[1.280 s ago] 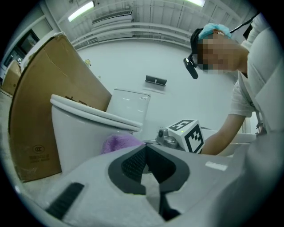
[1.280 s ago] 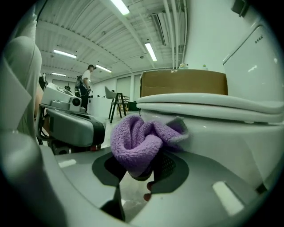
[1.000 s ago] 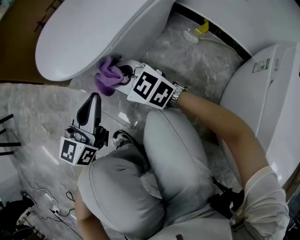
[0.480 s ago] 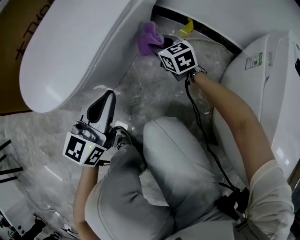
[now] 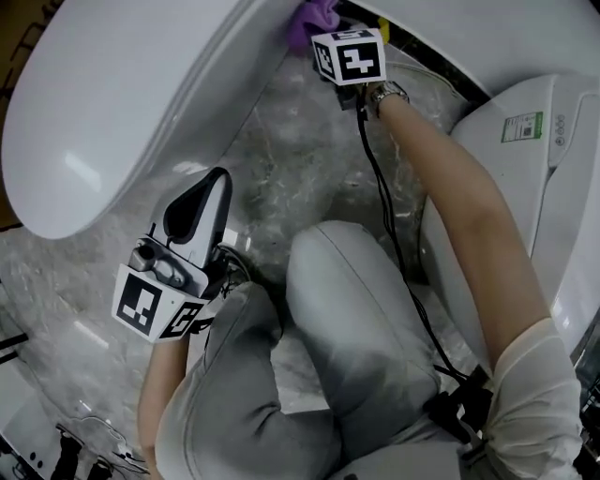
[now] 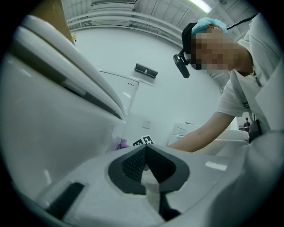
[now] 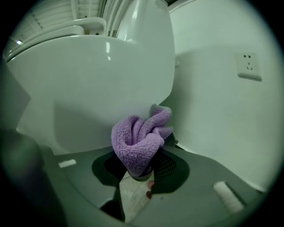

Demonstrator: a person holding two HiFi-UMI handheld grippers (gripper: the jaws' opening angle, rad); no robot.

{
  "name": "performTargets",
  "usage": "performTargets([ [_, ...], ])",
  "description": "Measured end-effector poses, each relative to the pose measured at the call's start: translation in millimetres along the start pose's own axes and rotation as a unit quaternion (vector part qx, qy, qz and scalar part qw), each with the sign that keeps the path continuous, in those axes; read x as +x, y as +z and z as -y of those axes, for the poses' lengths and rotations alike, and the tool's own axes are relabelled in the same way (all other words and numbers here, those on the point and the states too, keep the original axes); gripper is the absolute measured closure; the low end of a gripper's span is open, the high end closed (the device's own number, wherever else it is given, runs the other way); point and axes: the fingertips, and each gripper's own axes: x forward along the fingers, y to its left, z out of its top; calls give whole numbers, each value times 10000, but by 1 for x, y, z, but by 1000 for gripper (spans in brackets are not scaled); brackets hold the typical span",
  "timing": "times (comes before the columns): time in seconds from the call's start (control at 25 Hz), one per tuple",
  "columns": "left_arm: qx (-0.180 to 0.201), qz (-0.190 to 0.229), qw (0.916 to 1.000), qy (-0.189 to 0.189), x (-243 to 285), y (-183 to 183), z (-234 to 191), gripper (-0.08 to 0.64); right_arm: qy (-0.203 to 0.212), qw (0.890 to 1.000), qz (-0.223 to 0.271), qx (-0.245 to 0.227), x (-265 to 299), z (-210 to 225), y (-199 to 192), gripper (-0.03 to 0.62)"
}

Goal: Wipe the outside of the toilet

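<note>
The white toilet [image 5: 131, 103] fills the upper left of the head view, and its bowl [image 7: 97, 84] looms in the right gripper view. My right gripper [image 5: 323, 23] is at the rear of the bowl's side, shut on a purple cloth [image 5: 314, 17] that touches the porcelain there. In the right gripper view the purple cloth [image 7: 140, 139] bunches out between the jaws, against the bowl near the wall. My left gripper [image 5: 202, 202] hangs low beside the bowl, shut and holding nothing; its jaws [image 6: 144, 153] meet at the tips.
A second white toilet [image 5: 525, 187] stands at the right. Grey marble floor [image 5: 300, 178] lies between them. The person's knees [image 5: 347, 309] fill the lower middle. A black cable [image 5: 384, 216] runs along the right arm. A wall socket [image 7: 248, 65] is at the right.
My right gripper has carried the purple cloth from the bowl's front underside along its side to the rear by the wall. The left gripper stayed low beside the bowl.
</note>
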Motion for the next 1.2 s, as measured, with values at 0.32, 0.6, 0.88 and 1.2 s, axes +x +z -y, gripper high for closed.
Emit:
performTargets([
  [0.32,-108,22,9997,239,-19,-1,-5,554,420,9987,223,187,-12,-40,11,460],
  [0.6,-140,198,9976,643,-37,-8,-3,554,1261,9912,410,-11,-47,-109,-5,460],
  [0.88,-159,4,9959,890,-52,-24,-5,555,2141,9753,529,111,-89,-192,-18,460],
  [1.2,-116,22,9939,1096,-64,-23,-3,554,2934,9549,464,13,-122,-262,-31,460],
])
